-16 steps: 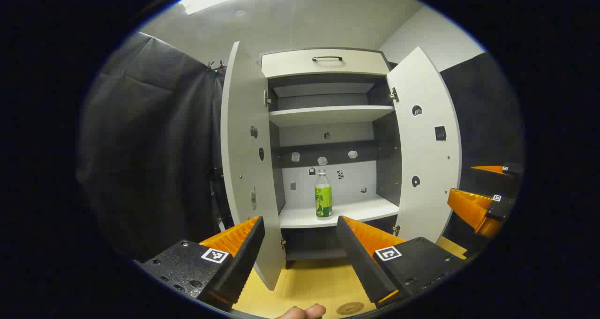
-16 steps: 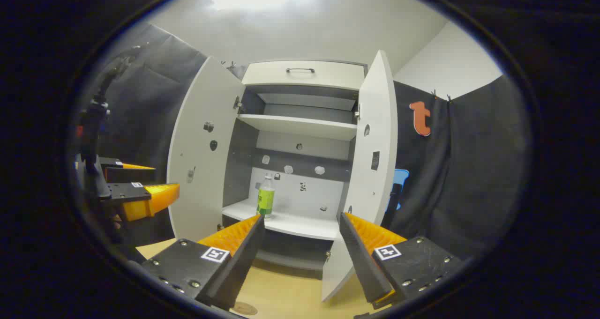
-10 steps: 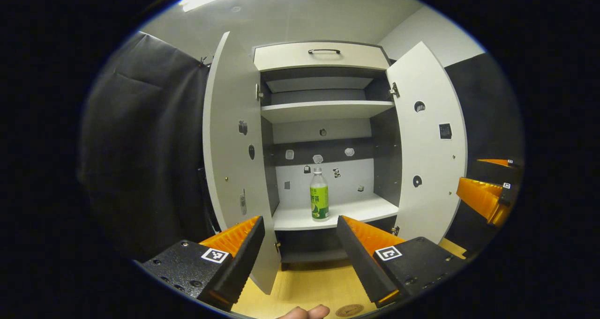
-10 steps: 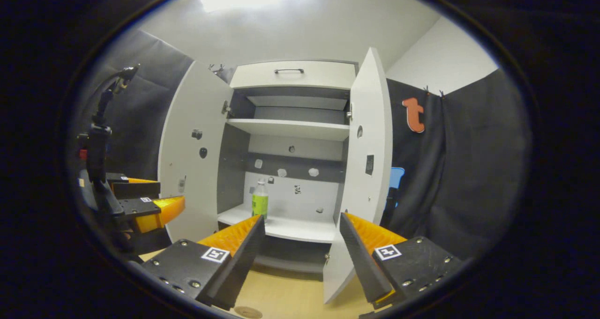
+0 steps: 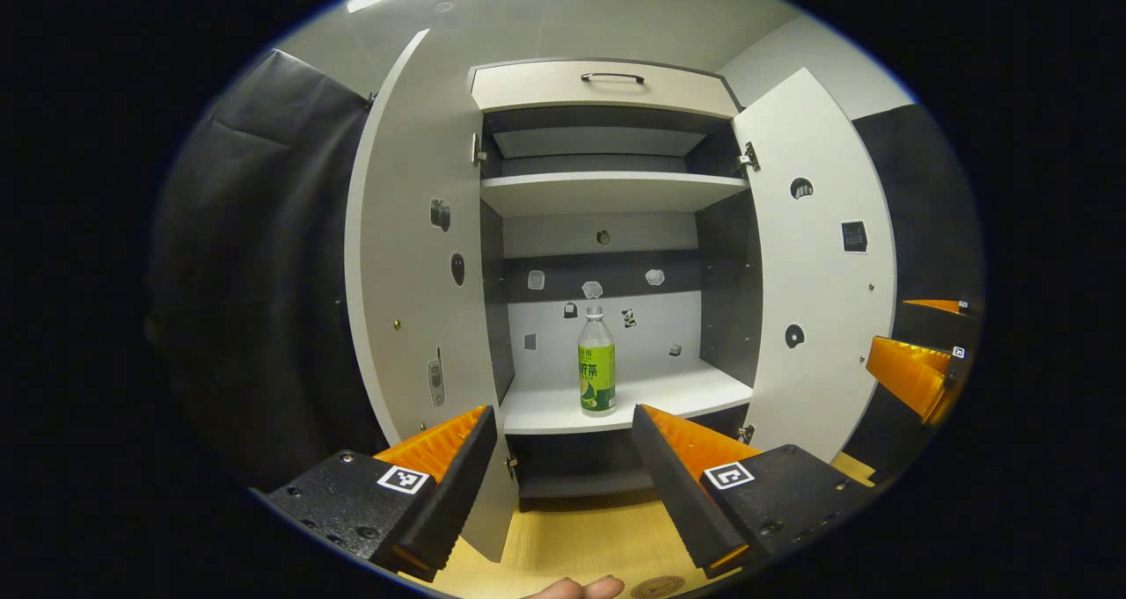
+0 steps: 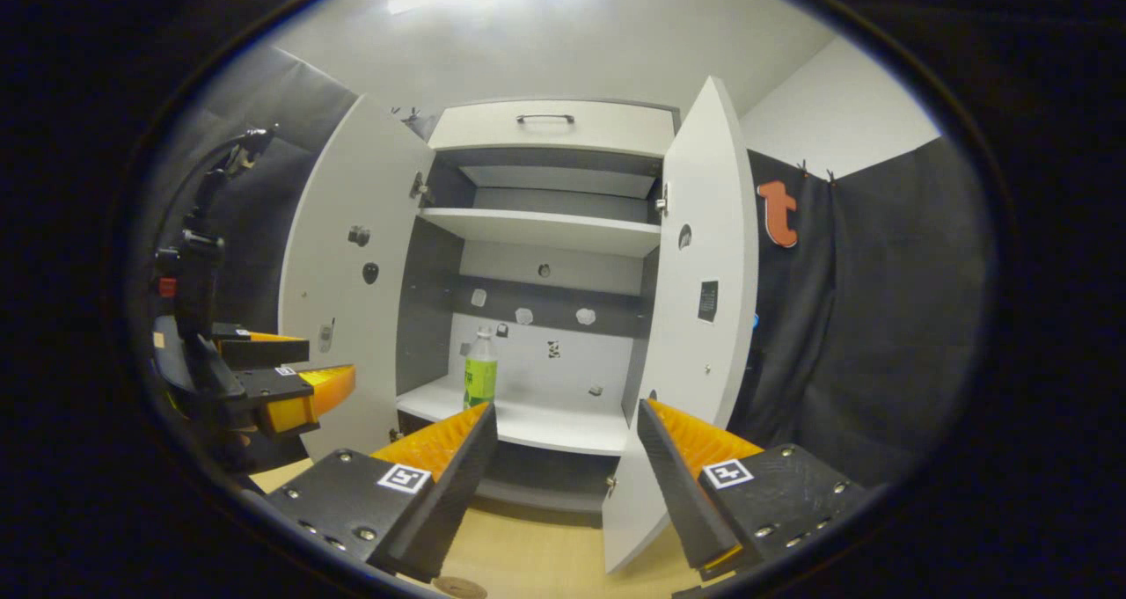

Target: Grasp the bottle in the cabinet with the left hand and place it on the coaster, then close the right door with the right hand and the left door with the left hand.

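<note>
A clear bottle [image 5: 596,364] with a green label stands upright on the lower shelf [image 5: 616,401] of the white cabinet, both doors swung wide. My left gripper [image 5: 563,458] is open and empty, short of the shelf and a little below the bottle. The bottle [image 6: 478,372] also appears in the right gripper view, left of centre. My right gripper [image 6: 567,463] is open and empty in front of the cabinet, near the right door [image 6: 695,335]. The left gripper [image 6: 281,379] shows at that view's left edge. A round coaster [image 5: 655,588] lies on the wooden tabletop at the bottom edge.
The left door [image 5: 413,265] stands open beside black cloth. An upper shelf [image 5: 607,193] and a drawer with a dark handle [image 5: 611,77] sit above. The right gripper [image 5: 915,370] shows at the left gripper view's right edge. A fingertip [image 5: 576,588] pokes in at the bottom.
Both grippers have moved closer to the cabinet, which looks larger now. The bottle has not moved, and both grippers have stayed open.
</note>
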The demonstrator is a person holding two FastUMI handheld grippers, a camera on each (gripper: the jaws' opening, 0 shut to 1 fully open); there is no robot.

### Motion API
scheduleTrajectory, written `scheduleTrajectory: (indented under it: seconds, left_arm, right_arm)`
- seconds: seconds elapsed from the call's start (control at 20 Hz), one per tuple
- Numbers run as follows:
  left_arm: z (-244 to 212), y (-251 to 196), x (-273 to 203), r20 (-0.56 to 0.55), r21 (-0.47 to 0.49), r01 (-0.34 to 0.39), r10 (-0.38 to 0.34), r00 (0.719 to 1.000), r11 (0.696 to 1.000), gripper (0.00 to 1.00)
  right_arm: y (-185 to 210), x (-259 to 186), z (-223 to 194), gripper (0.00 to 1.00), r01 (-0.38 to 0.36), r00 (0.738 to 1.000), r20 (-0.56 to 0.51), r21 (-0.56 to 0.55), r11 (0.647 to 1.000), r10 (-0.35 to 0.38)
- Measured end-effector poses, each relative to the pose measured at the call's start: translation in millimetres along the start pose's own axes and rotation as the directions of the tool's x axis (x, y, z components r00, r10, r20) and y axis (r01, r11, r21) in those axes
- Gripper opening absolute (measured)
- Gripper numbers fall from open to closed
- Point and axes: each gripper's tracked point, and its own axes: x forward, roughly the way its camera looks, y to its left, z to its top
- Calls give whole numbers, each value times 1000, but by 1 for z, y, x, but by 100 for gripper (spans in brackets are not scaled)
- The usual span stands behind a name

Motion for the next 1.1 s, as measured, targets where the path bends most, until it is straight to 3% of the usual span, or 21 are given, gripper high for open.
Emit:
scheduleTrajectory:
  seconds: [0.15, 0.45, 1.1]
  left_arm:
    - [0, -12, 9, 7, -101, 62, -61, 998, 993, 98]
    - [6, -13, 40, 25, -25, 72, -72, 997, 997, 98]
    - [6, -36, 123, 21, -19, 127, -126, 992, 992, 98]
  right_arm:
    - [2, 7, -2, 97, 5, 1000, -11, 0, 1000, -5]
    - [0, 19, -8, 97, 23, 999, -47, 21, 1000, -22]
    - [-28, 34, -9, 97, 82, 996, -34, 9, 997, -82]
